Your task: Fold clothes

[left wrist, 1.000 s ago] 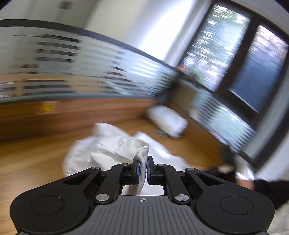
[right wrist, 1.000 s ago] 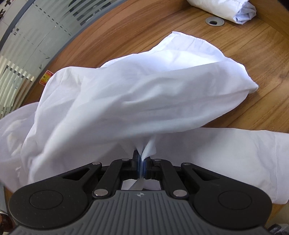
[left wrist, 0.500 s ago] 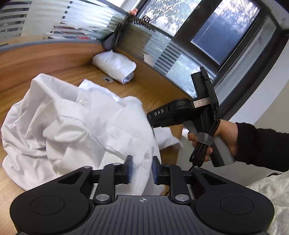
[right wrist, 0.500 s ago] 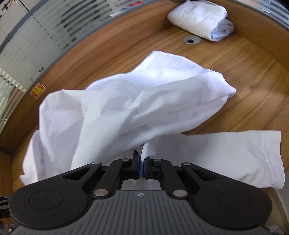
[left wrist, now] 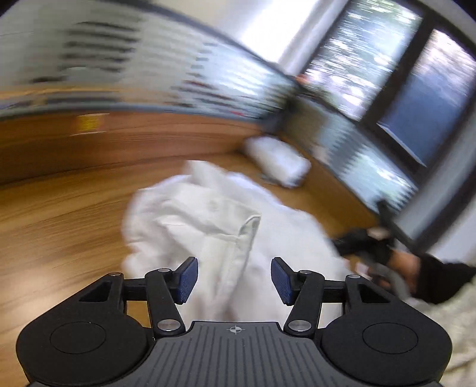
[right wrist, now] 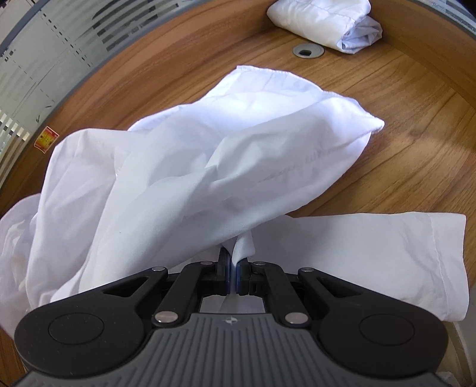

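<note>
Plainly we are early in the fold: the shirt [right wrist: 190,178] lies bunched on the worktop [right wrist: 416,166], one sleeve [right wrist: 372,256] flat toward the near right edge, nothing yet squared. Right claw [right wrist: 233,275] is pressed together, pinching a tuck of shirt cloth between its pads. Left claw [left wrist: 232,281] is opening, blue pads [left wrist: 186,278] standing apart; a seamed edge [left wrist: 247,238] of the shirt runs up between them, and neither pad seems to press on it, though the left view is blurred. We judge this a release and regrasp: the left needs a fresh hold on a corner or hem, so the two claws can draw the shirt flat before any fold. Room: bare wood lies left of the shirt and beyond it. Far back sit a folded bundle [right wrist: 324,23] and a cable port [right wrist: 308,50], well apart from the shirt. A raised wooden rim bounds the back of the worktop. The right hand [left wrist: 398,262] shows at the near right edge, so pulls that way are cramped.
</note>
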The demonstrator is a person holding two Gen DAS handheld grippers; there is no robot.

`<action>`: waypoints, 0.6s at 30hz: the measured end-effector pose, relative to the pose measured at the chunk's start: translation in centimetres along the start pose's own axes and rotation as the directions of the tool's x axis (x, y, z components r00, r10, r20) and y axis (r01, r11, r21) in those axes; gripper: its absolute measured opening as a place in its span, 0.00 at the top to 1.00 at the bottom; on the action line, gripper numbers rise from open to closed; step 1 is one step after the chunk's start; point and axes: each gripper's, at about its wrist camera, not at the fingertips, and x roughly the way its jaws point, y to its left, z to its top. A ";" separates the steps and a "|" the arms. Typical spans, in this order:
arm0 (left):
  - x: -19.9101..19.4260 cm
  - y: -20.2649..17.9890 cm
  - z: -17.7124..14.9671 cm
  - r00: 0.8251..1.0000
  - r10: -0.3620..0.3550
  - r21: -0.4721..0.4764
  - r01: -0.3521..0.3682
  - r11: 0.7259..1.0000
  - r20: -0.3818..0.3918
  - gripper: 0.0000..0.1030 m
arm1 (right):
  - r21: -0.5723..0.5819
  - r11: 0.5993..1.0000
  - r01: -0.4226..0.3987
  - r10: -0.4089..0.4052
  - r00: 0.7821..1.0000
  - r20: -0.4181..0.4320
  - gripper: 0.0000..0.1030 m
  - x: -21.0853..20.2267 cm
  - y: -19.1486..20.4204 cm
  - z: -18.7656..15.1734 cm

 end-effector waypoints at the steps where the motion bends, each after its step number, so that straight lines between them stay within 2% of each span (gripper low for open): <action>1: -0.4 0.8 0.1 0.999 0.045 -0.027 -0.044 0.999 0.019 0.44 | -0.002 1.000 -0.001 0.001 1.000 -0.005 0.96 0.1 -0.1 0.0; 5: -0.1 4.4 0.1 0.974 0.217 -0.158 -0.204 0.966 0.070 0.45 | -0.010 1.000 -0.001 0.001 1.000 -0.017 0.96 0.4 -0.3 0.0; 8: 1.4 6.7 -0.2 0.947 0.317 -0.228 -0.298 0.927 0.047 0.46 | -0.016 1.000 -0.001 0.000 1.000 -0.022 0.96 0.6 -0.4 -0.1; 12: 2.9 9.1 -0.5 0.952 0.306 -0.334 -0.285 0.899 0.011 0.45 | -0.023 1.000 0.002 -0.002 1.000 -0.028 0.96 0.8 -0.3 -0.2; 14: 3.3 9.8 -0.5 0.960 0.280 -0.370 -0.259 0.892 0.001 0.38 | -0.025 1.000 0.002 -0.003 1.000 -0.031 0.96 0.9 -0.3 -0.3; 18: 4.5 9.7 0.0 0.961 0.276 -0.358 -0.267 0.895 -0.025 0.31 | -0.025 1.000 0.000 -0.001 0.999 -0.036 0.95 1.3 -0.5 -0.2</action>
